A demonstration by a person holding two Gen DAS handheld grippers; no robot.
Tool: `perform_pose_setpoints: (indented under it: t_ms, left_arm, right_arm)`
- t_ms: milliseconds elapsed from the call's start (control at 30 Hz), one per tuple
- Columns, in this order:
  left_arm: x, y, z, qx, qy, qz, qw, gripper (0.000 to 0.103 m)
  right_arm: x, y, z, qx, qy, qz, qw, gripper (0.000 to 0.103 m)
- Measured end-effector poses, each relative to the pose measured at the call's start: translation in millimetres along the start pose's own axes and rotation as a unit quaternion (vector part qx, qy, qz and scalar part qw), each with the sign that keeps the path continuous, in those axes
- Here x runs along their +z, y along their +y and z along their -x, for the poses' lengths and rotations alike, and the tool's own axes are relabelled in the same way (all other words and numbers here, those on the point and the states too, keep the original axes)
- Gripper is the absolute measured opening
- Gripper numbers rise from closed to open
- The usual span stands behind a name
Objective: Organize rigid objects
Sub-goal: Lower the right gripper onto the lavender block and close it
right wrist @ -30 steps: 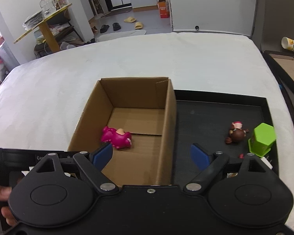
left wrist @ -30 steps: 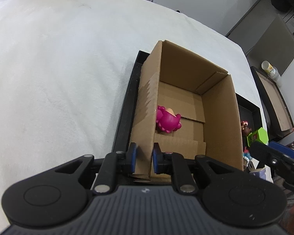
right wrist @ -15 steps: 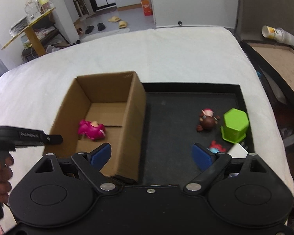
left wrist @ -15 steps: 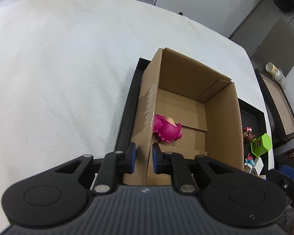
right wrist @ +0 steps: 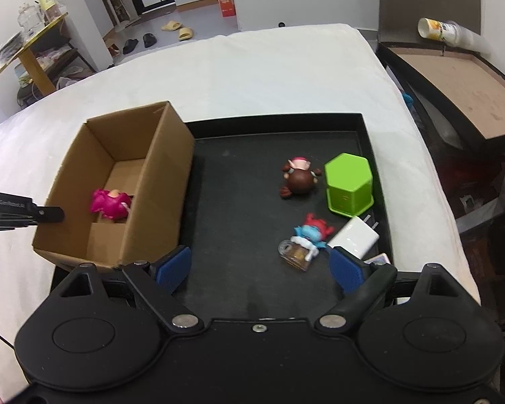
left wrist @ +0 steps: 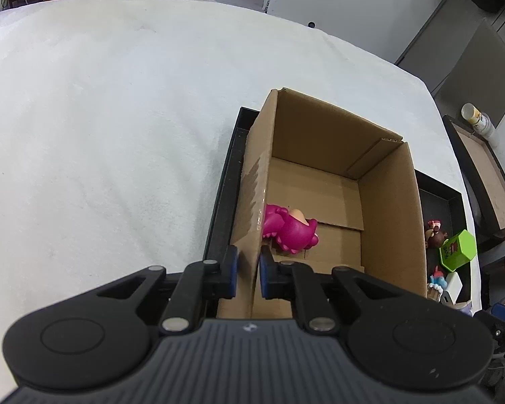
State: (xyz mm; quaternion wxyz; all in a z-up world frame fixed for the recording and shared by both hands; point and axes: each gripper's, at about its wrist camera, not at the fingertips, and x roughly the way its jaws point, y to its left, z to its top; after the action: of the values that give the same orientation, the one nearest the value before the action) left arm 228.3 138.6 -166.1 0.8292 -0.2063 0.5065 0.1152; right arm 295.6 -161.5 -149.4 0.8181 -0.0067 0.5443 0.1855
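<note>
An open cardboard box [left wrist: 387,208] [right wrist: 165,181] stands on the left part of a black tray [right wrist: 239,222]. A pink toy figure [left wrist: 289,229] [right wrist: 109,203] lies inside it. My left gripper [left wrist: 248,274] is shut on the box's left wall near its front corner; it also shows in the right wrist view [right wrist: 47,214]. My right gripper [right wrist: 259,267] is open and empty above the tray's front. On the tray lie a brown figure [right wrist: 299,181], a green hexagonal box [right wrist: 348,185], a blue-and-red figure [right wrist: 311,232] and a white charger [right wrist: 353,237].
The tray sits on a white cloth-covered table [left wrist: 101,134]. A second tray with a brown board [right wrist: 461,77] and a paper cup [right wrist: 437,30] stands off the table's right edge. A small card [right wrist: 378,258] lies at the tray's front right corner.
My right gripper has moved right and risen, from over the box to over the tray's open part. My left gripper keeps its hold on the box wall.
</note>
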Motion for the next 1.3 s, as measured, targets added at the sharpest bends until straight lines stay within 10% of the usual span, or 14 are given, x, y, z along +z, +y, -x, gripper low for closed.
perform_pose_setpoints:
  t_ms: [1033, 1300]
  left_arm:
    - [0, 0, -1, -0.003, 0.001, -0.005, 1.0000, 0.012]
    - [0, 1, -1, -0.002, 0.001, -0.006, 1.0000, 0.012]
  right_arm:
    - [-12, -73, -52, -0.060, 0.051, -0.041, 0.996, 0.066]
    - [-16, -65, -53, -0.046, 0.077, -0.022, 0.996, 0.046]
